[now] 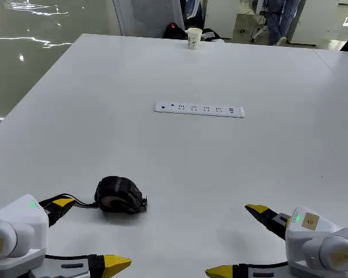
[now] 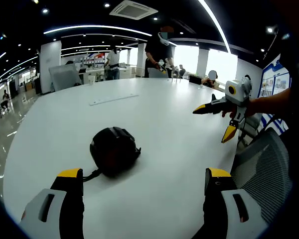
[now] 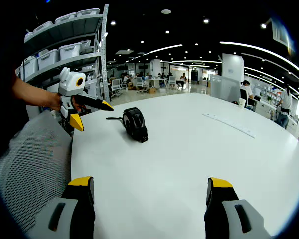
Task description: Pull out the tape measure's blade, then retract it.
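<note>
Low in the left corner of the head view, the left gripper is spread wide. Its white plastic body ends in black jaws capped with yellow wedge tips, and it grips nothing. Just right of its upper tip lies the tape measure, a rounded black case with a ribbed, rubbery look and a pale patch on its side. It rests on the smooth white table, lower left of centre. A thin black cord trails from the case toward that tip. Above centre a long, flat white power strip lies across the table. At the far edge near the top stands a small paper cup. Low in the right corner, the right gripper is spread just as wide, grips nothing, and is well apart from the tape measure.
</note>
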